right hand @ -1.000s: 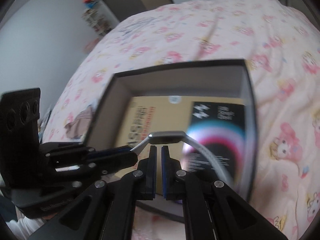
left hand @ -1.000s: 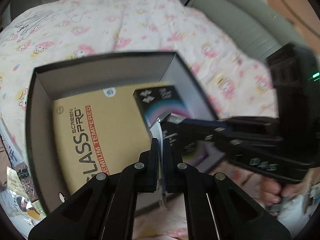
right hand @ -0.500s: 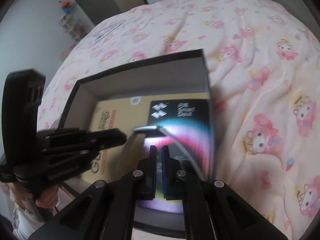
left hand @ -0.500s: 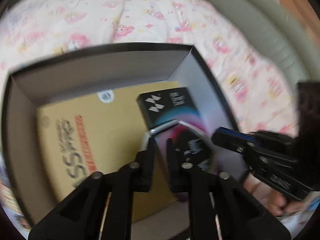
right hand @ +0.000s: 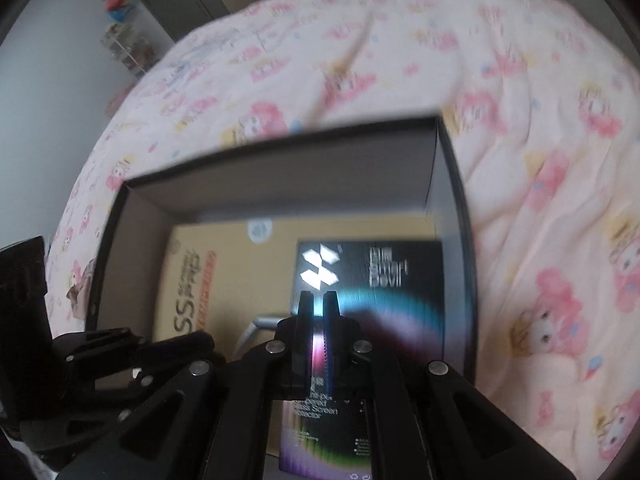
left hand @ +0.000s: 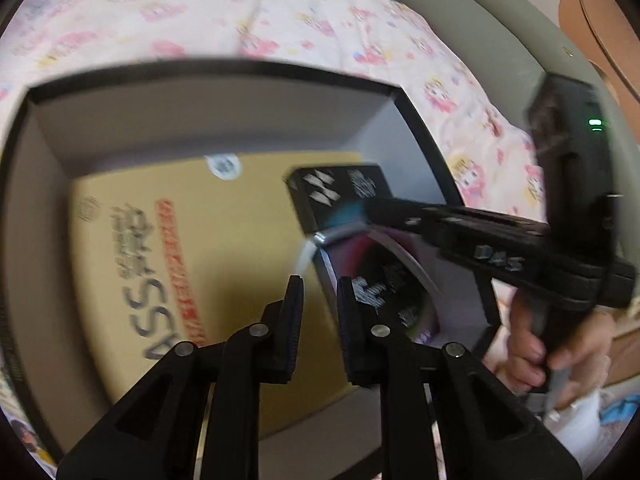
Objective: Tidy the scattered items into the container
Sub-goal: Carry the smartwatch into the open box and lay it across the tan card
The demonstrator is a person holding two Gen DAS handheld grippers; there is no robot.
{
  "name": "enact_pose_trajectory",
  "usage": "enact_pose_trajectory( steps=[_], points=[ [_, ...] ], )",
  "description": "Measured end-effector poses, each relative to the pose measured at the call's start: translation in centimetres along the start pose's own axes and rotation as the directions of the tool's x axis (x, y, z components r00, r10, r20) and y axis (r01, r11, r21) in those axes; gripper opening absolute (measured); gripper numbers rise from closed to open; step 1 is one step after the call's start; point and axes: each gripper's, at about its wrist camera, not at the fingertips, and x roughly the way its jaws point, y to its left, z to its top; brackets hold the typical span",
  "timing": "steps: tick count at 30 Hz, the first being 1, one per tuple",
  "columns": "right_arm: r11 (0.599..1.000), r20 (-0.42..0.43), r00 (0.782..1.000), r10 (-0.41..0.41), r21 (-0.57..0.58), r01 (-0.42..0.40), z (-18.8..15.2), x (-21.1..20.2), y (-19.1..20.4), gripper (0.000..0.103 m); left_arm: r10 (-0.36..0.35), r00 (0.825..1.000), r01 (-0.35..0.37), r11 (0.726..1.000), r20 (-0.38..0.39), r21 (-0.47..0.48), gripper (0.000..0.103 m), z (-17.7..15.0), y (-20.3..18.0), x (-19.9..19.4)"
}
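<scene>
A: Left wrist view: what's ahead of the left hand-held gripper (left hand: 319,280)?
B: Its fingers stand apart with nothing between them, over the open black box (left hand: 224,70) on the bed (left hand: 280,12). A silver cable (left hand: 332,236) curves just beyond the fingertips, above the black packet (left hand: 340,192).
A: And under that?
B: A tan packet (left hand: 192,240) lies flat on the box floor; the black one lies on it, toward the right wall.
A: The right hand-held gripper (right hand: 315,296)?
B: In its own view the fingers are nearly together with a thin gap; I cannot tell if anything is pinched. In the left view it reaches in from the right, near the cable.
</scene>
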Motion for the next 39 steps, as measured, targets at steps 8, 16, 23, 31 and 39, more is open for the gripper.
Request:
enact_pose_trajectory(
  steps=[8,16,23,31,39],
  points=[
    [0.995,-0.099,0.99,0.098,-0.003,-0.099,-3.3,0.6,0.4,0.003,-0.03,0.998,0.021,0.991,-0.063,-0.134,0.015,-0.5,1.4,1.4],
    [0.997,-0.129,0.99,0.05,-0.049,-0.057,-4.8,0.8,1.3,0.003,0.0,0.998,0.011,0.987,0.069,-0.16,0.015,-0.5,2.1,-1.3],
    [0.998,-0.128,0.991,0.032,-0.054,-0.039,-5.8,-0.1,1.7,0.003,0.052,0.997,-0.062,0.976,-0.053,-0.21,0.015,0.4,2.9,1.6],
    [0.949,-0.146,0.942,0.303,0.133,-0.285,-7.3,-0.9,0.6,0.004,0.028,0.995,-0.05,0.971,-0.094,-0.235,0.019,0.6,3.2,2.1],
    [0.949,-0.137,0.96,0.245,0.234,-0.209,-6.2,0.9,-0.1,0.004,0.036,0.991,-0.069,0.962,-0.129,-0.262,0.029,1.4,3.2,2.8]
  ],
)
